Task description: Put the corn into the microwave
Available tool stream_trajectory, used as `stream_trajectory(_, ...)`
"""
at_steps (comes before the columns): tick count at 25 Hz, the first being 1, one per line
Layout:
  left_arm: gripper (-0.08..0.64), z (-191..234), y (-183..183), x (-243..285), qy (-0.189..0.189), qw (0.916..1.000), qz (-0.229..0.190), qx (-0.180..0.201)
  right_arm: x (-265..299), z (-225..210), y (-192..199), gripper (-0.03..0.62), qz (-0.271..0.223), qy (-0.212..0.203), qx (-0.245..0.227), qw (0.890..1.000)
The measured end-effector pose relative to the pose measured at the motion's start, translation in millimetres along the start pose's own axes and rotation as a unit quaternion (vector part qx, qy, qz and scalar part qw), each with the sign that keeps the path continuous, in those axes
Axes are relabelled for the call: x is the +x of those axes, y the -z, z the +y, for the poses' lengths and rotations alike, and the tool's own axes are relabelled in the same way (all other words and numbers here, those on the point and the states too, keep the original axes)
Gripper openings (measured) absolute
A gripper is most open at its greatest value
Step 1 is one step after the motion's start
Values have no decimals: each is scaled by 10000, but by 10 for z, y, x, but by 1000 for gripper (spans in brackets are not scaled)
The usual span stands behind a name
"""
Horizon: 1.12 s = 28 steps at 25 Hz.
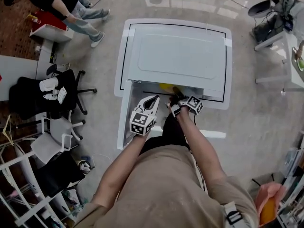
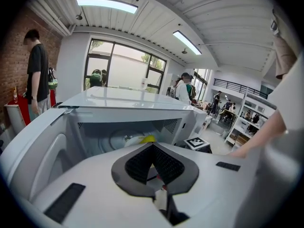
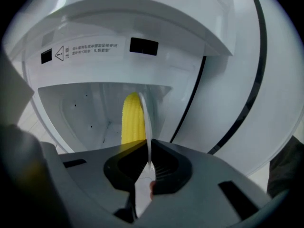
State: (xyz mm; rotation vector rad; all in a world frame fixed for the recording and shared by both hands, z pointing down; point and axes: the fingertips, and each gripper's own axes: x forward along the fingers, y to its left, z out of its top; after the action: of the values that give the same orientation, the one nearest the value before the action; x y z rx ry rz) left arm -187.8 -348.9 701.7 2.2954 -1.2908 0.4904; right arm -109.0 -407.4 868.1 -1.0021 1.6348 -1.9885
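White microwave (image 1: 175,56), door (image 2: 28,151) swung open at its left side. Inside the cavity: white plate (image 3: 148,127), seen edge-on, with the corn (image 3: 133,120) lying on it. Cannot tell whether the plate rests on the cavity floor yet.

Right gripper (image 3: 148,167): jaws closed tight, pinching the plate's thin rim. Left gripper (image 2: 153,151): jaws together, nothing between them, held just outside the opening.

Risks, as I judge them: a pinch on the rim alone gives little hold, so the plate may tip and roll the corn off, or its rim may knock the frame.

Writing: warning label (image 3: 88,50) with a triangle above the opening, print too small to read. No brand seen.
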Motion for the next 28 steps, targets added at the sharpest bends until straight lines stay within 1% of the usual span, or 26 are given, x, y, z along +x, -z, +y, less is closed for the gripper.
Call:
stream_trajectory(3,-3,-2,40,3,29,10000,2,-21,96,13,-23,21,-60,46,174,9998)
stream_trajectory(6,-3,-33,74,0,75,10000,13,-23,175,15,-24,21,-77,237,333,9991)
stream_trajectory(9,-3,-49,67,-7,120,9999,22,1,241,42,-25,21,-56,371,280,9989)
stream_trajectory(12,-3,-54,59,-34,157,9999,29,22,211,60,2,23,-51,300,-32,9995)
stream_trajectory(13,-3,-53,51,-48,165,9999,23,27,180,58,22,36,-26,265,-98,9996)
stream_trajectory(14,-3,-46,36,-64,171,9998,5,30,150,66,44,85,5,225,-158,9996)
stream_trajectory(15,-3,-34,17,-80,173,9998,-18,33,125,83,66,116,46,185,-259,9995)
stream_trajectory(16,-3,-20,-3,-95,171,9998,-40,35,102,104,91,132,107,160,-433,9989)
stream_trajectory(17,-3,-10,-19,-108,170,9998,-57,35,75,121,120,148,189,172,-698,9972)
stream_trajectory(18,-2,-6,-33,-118,169,9998,-72,32,38,128,147,166,272,237,-1065,9937)
stream_trajectory(19,-3,-8,-47,-128,173,9998,-87,27,-8,124,167,181,334,357,-1539,9869)
stream_trajectory(20,-2,-13,-62,-138,181,9998,-105,23,-57,113,176,190,366,521,-2106,9755)
stream_trajectory(21,-2,-20,-76,-148,192,9997,-121,21,-101,100,178,200,378,714,-2745,9582)
stream_trajectory(22,-2,-27,-86,-157,207,9997,-134,21,-129,90,175,211,389,919,-3432,9339)
stream_trajectory(23,-3,-35,-92,-164,222,9997,-140,24,-140,83,171,223,410,1127,-4131,9028)
stream_trajectory(24,-3,-45,-94,-169,239,9996,-140,31,-135,80,164,234,434,1325,-4787,8669)
stream_trajectory(25,-2,-57,-92,-173,257,9996,-133,42,-118,84,155,243,444,1499,-5345,8306)
stream_trajectory(26,-3,-69,-87,-177,274,9995,-122,54,-93,99,143,254,435,1645,-5771,7988)
stream_trajectory(27,-3,-80,-80,-181,290,9995,-111,68,-68,117,135,260,428,1762,-6056,7748)
stream_trajectory(28,-3,-89,-76,-187,301,9995,-104,83,-45,125,134,265,443,1849,-6223,7593)
